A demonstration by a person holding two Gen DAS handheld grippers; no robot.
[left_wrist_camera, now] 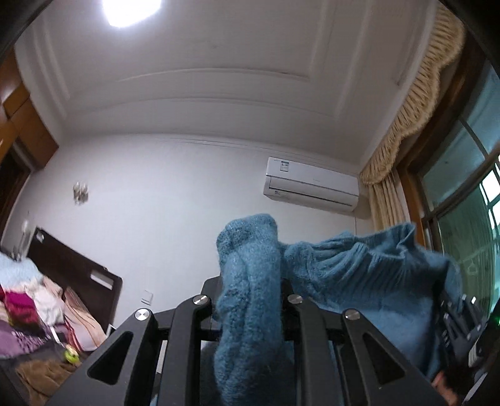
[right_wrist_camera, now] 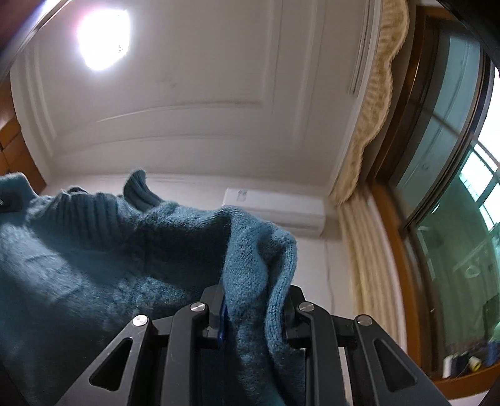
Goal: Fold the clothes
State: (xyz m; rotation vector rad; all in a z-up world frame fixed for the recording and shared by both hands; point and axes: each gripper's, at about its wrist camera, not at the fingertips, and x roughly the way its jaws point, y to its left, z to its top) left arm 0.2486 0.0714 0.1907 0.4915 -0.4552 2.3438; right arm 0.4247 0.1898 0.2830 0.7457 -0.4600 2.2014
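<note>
Your left gripper (left_wrist_camera: pixel 250 299) is clamped on a thick fold of the teal sweater (left_wrist_camera: pixel 359 271), which fills the lower centre of the left wrist frame and spreads toward the lower right, where the other tool shows dark at the edge. Your right gripper (right_wrist_camera: pixel 254 307) is likewise closed on a bunched edge of the sweater (right_wrist_camera: pixel 93 250), the knit stretching across the left half of that frame with its ribbed collar near the upper left. Both cameras tilt up at the ceiling light (left_wrist_camera: pixel 134 9) and the air conditioner (left_wrist_camera: pixel 311 184). A bed with piled clothes (left_wrist_camera: pixel 34 299) sits at lower left.
</note>
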